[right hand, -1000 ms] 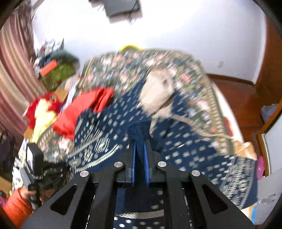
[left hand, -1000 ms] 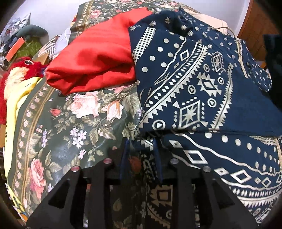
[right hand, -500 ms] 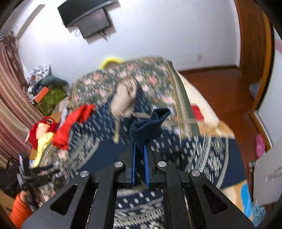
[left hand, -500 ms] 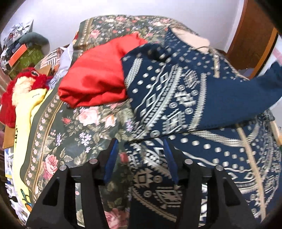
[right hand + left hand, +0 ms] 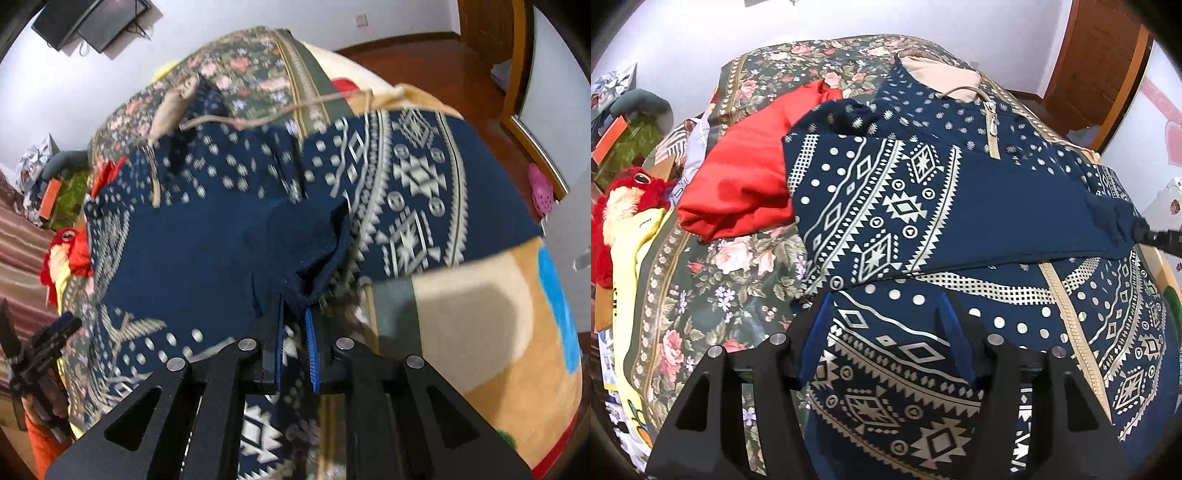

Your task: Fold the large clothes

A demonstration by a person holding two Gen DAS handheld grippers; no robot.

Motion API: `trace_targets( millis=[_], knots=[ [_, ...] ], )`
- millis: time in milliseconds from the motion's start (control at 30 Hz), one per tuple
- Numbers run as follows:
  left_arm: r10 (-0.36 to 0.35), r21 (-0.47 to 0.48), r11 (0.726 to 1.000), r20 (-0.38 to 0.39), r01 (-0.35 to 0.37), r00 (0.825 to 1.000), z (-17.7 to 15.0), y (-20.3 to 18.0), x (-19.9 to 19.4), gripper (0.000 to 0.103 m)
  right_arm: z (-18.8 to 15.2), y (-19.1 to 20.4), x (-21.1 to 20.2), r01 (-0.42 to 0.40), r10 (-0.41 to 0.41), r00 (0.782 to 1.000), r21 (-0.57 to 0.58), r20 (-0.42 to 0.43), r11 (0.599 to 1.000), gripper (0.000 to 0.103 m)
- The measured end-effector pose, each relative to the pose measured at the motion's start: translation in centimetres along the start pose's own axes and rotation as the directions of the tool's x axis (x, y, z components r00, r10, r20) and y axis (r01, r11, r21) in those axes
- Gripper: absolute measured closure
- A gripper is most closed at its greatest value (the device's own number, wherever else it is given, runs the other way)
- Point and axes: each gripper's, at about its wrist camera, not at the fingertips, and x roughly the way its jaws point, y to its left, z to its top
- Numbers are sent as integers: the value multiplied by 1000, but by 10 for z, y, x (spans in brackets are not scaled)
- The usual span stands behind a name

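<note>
A navy hooded jacket with a silver geometric print (image 5: 886, 192) lies spread on a floral bedspread (image 5: 713, 273). One sleeve (image 5: 1015, 221) lies folded across its front. My left gripper (image 5: 884, 314) is open and empty above the jacket's lower part. My right gripper (image 5: 295, 317) is shut on the sleeve's dark ribbed cuff (image 5: 317, 251) and holds it near the jacket's far side; it also shows at the right edge of the left wrist view (image 5: 1160, 236). The jacket also fills the right wrist view (image 5: 192, 251).
A folded red garment (image 5: 742, 177) lies beside the jacket on the bed. A red and yellow plush toy (image 5: 624, 210) sits at the bed's left edge. A tan and blue blanket (image 5: 509, 317) covers the bed's right side. A wooden door (image 5: 1104, 55) stands beyond.
My left gripper has let go of the jacket's edge and opened wide. My right gripper has carried the sleeve cuff across the jacket's front and lowered it.
</note>
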Motion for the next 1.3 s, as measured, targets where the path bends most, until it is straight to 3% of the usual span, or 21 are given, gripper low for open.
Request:
trace_targets(
  millis=[167, 400, 467, 567, 733, 933, 1067, 1300],
  knots=[
    [-15, -8, 1000, -11, 15, 1000, 1, -7, 1, 44, -7, 0, -9, 71, -71, 997, -40, 0, 997, 58],
    [-31, 15, 999, 24, 31, 999, 15, -27, -7, 40, 5, -3, -49, 101, -91, 988, -70, 127, 992, 52],
    [-37, 23, 999, 52, 36, 998, 23, -33, -12, 39, 13, -11, -68, 97, -89, 978, -37, 187, 995, 42],
    [-53, 25, 998, 86, 51, 995, 32, -43, -20, 34, 21, -24, -88, 92, -92, 961, 12, 260, 996, 35],
    [-87, 22, 996, 120, 85, 989, 42, -57, -27, 23, 32, -60, -89, 78, -110, 960, 130, 259, 988, 33],
    [-117, 8, 993, 95, 116, 989, 44, -67, -17, 22, 27, -115, -54, -20, -33, 986, 312, 162, 950, 33],
    [-112, 1, 994, 62, 112, 992, 42, -69, -5, 22, 23, -144, -31, -47, -1, 993, 407, 119, 912, 33],
    [-101, -14, 995, 32, 101, 994, 39, -64, 6, 22, 37, -166, -8, -75, 9, 990, 473, 140, 878, 33]
  ],
)
